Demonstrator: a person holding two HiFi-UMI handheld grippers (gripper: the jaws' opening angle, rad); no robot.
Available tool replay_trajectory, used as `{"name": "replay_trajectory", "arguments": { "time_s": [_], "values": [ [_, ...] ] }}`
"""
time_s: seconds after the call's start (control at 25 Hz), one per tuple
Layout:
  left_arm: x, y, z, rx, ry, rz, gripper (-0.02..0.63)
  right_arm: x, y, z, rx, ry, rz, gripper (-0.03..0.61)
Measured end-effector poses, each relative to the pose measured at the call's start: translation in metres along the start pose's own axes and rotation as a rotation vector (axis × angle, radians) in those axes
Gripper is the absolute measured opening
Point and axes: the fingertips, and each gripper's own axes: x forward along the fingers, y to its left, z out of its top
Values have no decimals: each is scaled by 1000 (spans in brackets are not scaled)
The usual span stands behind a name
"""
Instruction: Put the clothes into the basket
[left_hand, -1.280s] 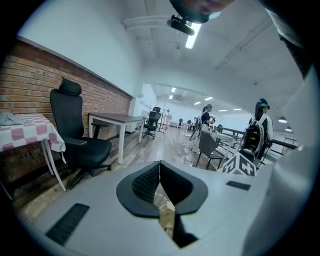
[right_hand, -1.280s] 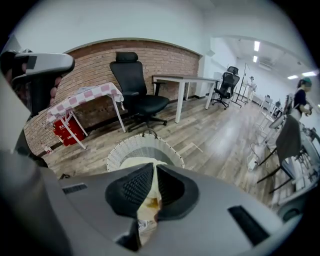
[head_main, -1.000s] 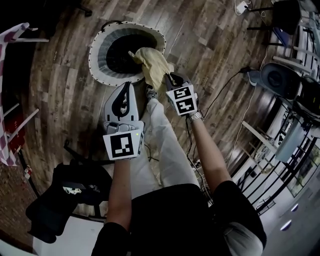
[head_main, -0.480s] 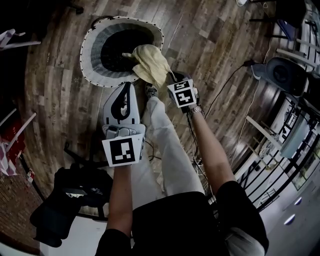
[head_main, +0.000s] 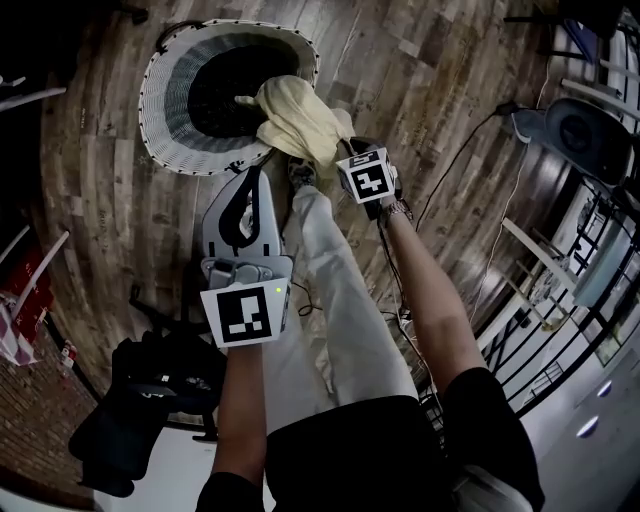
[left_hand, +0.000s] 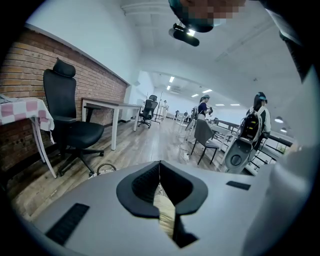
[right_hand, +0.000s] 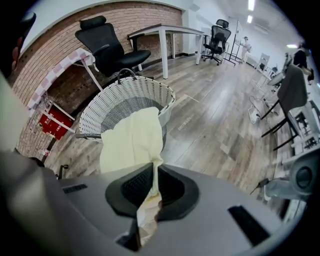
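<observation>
Garment transfer under way. The right hand-held gripper (right_hand: 153, 175) is clamped on a pale yellow crumpled cloth (head_main: 295, 120), with a fold pinched between its black pads. The cloth hangs ahead of its tips, across the near rim of the white woven round basket (head_main: 160, 140). The far end of the cloth reaches over the dark opening. The left hand-held gripper (left_hand: 159, 167) has its jaws together at the tips and grips nothing that can be identified; a pale strip shows in the slot behind them, nature unclear. It sits beside the right one, short of the basket.

Recommended practice, as a judgement: carry the right hand-held gripper further forward until the whole bundle is past the rim, lower it, then release. Releasing now risks the trailing part sliding down the outside onto the wooden plank floor (head_main: 430, 90).

Against the view one second ago, the right hand-held gripper has moved nearer the basket. The cloth now lies slightly further over the opening. The left one keeps the same posture, jaws together as before.
</observation>
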Motion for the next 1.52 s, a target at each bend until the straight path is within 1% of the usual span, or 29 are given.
{"name": "replay_trajectory", "arguments": {
  "time_s": [0.28, 0.48, 0.6, 0.64, 0.68, 0.72, 0.76, 0.84, 0.92, 1.0, 1.12, 1.16, 1.24, 1.28, 1.36, 1.52],
  "values": [
    [13, -11, -11, 0, 22, -17, 14, 27, -5, -18, 40, 47, 10, 28],
    [18, -19, -15, 6, 23, -29, 14, 41, -4, -18, 0, 65, 16, 29],
    [18, -24, -18, 10, 30, -38, 14, 46, 1, -25, 33, 90, 36, 35],
    [18, -25, -19, 11, 33, -40, 14, 46, 2, -24, 31, 88, 41, 61],
    [17, -26, -20, 11, 34, -41, 14, 45, 2, -21, 15, 80, 43, 116],
    [16, -26, -20, 11, 33, -40, 14, 45, 2, -18, -2, 76, 44, 149],
    [14, -26, -19, 15, 30, -40, 14, 43, 3, -17, -14, 77, 45, 158],
    [11, -27, -18, 21, 26, -43, 14, 39, 2, -18, -24, 85, 40, 202],
    [9, -30, -16, 18, 31, -49, 14, 36, -1, -18, -20, 82, 25, 233],
    [6, -29, -13, 22, 32, -52, 14, 31, -4, -13, 1, 58, 4, 238],
    [2, -23, -9, 28, 21, -40, 14, 21, -5, 2, 23, 0, -16, 230],
    [0, -21, -6, 33, 12, -35, 14, 16, -5, 8, 25, -23, -24, 191],
    [-5, -19, 0, 37, -10, -28, 14, 2, -4, 20, 40, -76, -49, 59],
    [-8, -18, 3, 37, -17, -25, 14, -5, -1, 26, 47, -105, -52, 26],
    [-15, -16, 7, 37, -20, -22, 14, -22, 11, 39, 53, -158, -29, 12],
    [-27, -15, 15, 51, -35, -28, 14, -59, 36, 68, 50, -261, 9, 9]
  ]
}}
